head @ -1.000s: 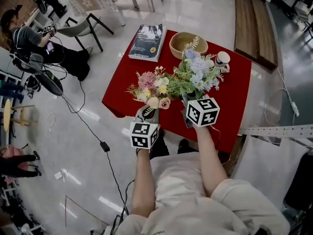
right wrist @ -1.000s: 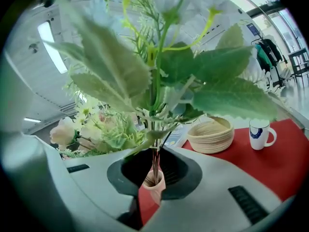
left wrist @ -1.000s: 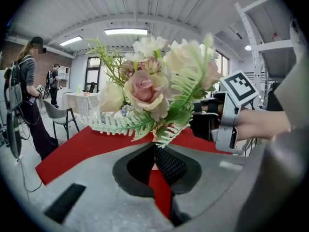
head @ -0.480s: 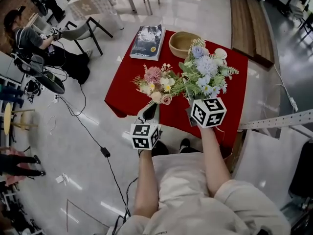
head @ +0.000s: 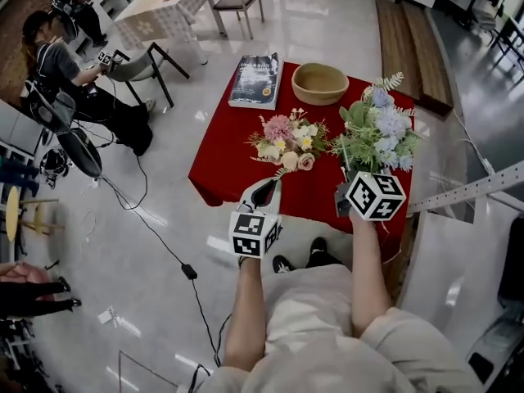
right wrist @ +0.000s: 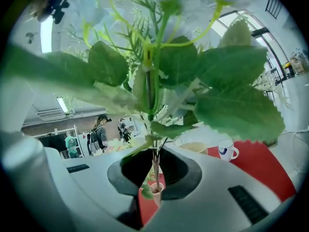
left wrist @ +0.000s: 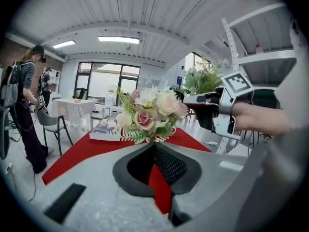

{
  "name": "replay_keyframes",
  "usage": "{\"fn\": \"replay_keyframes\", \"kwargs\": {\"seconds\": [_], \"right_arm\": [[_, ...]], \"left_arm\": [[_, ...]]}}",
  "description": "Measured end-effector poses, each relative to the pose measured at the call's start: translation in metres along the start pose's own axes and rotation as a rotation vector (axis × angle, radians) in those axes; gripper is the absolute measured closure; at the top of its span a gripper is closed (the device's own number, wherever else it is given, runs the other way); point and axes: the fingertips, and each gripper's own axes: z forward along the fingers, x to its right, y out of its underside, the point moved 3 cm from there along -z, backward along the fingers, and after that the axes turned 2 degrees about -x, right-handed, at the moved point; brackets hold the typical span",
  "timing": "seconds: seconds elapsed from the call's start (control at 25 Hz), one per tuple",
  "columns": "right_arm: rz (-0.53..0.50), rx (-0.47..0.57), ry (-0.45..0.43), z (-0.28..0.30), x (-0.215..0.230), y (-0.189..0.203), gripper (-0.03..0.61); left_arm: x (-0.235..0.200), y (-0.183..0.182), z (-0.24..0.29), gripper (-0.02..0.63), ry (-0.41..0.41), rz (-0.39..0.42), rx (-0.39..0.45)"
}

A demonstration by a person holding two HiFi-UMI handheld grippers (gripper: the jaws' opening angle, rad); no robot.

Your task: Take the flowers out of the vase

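Left gripper [left wrist: 154, 146]: jaw tips together, nothing held; aimed at the pink bouquet and short of it.
Right gripper [right wrist: 155, 152]: clamped on the stems of the blue flowers, whose cut ends poke out below the pads.
Blue flowers [head: 378, 128]: upright in the right gripper, in the air over the table's right side, apart from the vase.
Pink bouquet [head: 286, 142]: standing in the vase near the table's middle, just left of the blue flowers.
Vase [left wrist: 166, 136]: mostly hidden under the blooms; a red-and-white edge shows.
Table [head: 225, 166]: covered with a red cloth.
Bowl [head: 320, 83]: wooden, at the far edge.
Book [head: 255, 80]: dark cover, left of the bowl, at the far corner.
Mug [right wrist: 227, 150]: white, near the bowl.
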Motion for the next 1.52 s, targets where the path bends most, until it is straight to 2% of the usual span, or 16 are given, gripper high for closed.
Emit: {"fn": "replay_keyframes", "kwargs": {"seconds": [0.28,0.44,0.52,0.64,0.76,1.0,1.12,1.2,1.52], "right_arm": [[0.027,0.020,0.075,-0.035,0.006,0.003,0.532],[0.044,-0.005,0.072,-0.054,0.005,0.009,0.532],[0.067,-0.035,0.044,-0.063,0.003,0.019,0.534],[0.113,-0.060,-0.056,-0.071,-0.007,0.028,0.534],[0.124,-0.139,-0.128,-0.076,-0.017,0.043,0.534],[0.165,-0.236,-0.224,-0.076,-0.035,0.053,0.535],[0.144,-0.276,-0.265,-0.073,-0.048,0.054,0.535],[0.131,-0.281,-0.281,-0.070,-0.056,0.052,0.535],[0.093,-0.309,-0.360,-0.056,-0.081,0.048,0.535]], "left_arm": [[0.006,0.004,-0.020,0.604,0.036,-0.009,0.011],[0.026,0.004,-0.024,0.604,0.104,-0.005,0.027],[0.037,0.007,-0.025,0.604,0.130,0.014,0.029],[0.048,0.009,-0.021,0.603,0.154,0.040,0.026],[0.059,0.010,-0.018,0.603,0.180,0.052,0.022],[0.071,0.006,-0.013,0.603,0.228,0.069,0.025],[0.073,0.003,-0.013,0.596,0.242,0.074,0.026],[0.072,0.000,-0.013,0.570,0.247,0.078,0.023],[0.071,-0.009,-0.012,0.569,0.251,0.101,0.028]]}}
